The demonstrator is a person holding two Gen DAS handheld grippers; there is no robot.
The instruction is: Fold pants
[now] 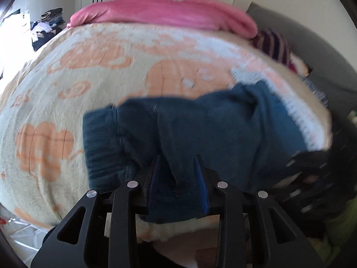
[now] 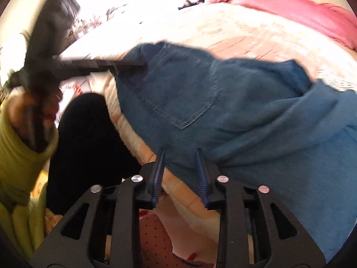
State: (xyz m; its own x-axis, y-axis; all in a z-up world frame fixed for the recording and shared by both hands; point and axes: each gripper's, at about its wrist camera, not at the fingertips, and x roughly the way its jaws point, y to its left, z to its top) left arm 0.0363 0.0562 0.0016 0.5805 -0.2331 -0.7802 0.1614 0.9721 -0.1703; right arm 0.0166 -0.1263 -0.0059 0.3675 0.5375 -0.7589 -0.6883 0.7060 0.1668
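Dark blue pants [image 1: 200, 129] lie bunched on a cream blanket with orange pumpkins [image 1: 89, 71], near the bed's front edge. The ribbed waistband [image 1: 100, 147] points left. My left gripper [image 1: 178, 163] has its fingers around a fold of the pants, with cloth filling the gap between them. In the right wrist view the pants [image 2: 245, 111] show a back pocket [image 2: 185, 89]. My right gripper [image 2: 180, 156] is at the pants' near edge, its jaws apart with cloth between the tips. The left gripper [image 2: 125, 63] enters from the left and bites the pants' edge.
A pink cover [image 1: 167, 15] lies across the far end of the bed. A striped garment [image 1: 274, 44] sits at the right by a grey cushion [image 1: 312, 44]. Clothes are piled at the far left [image 1: 46, 24]. The person's black leg [image 2: 84, 134] and green sleeve [image 2: 20, 156] stand left of the bed.
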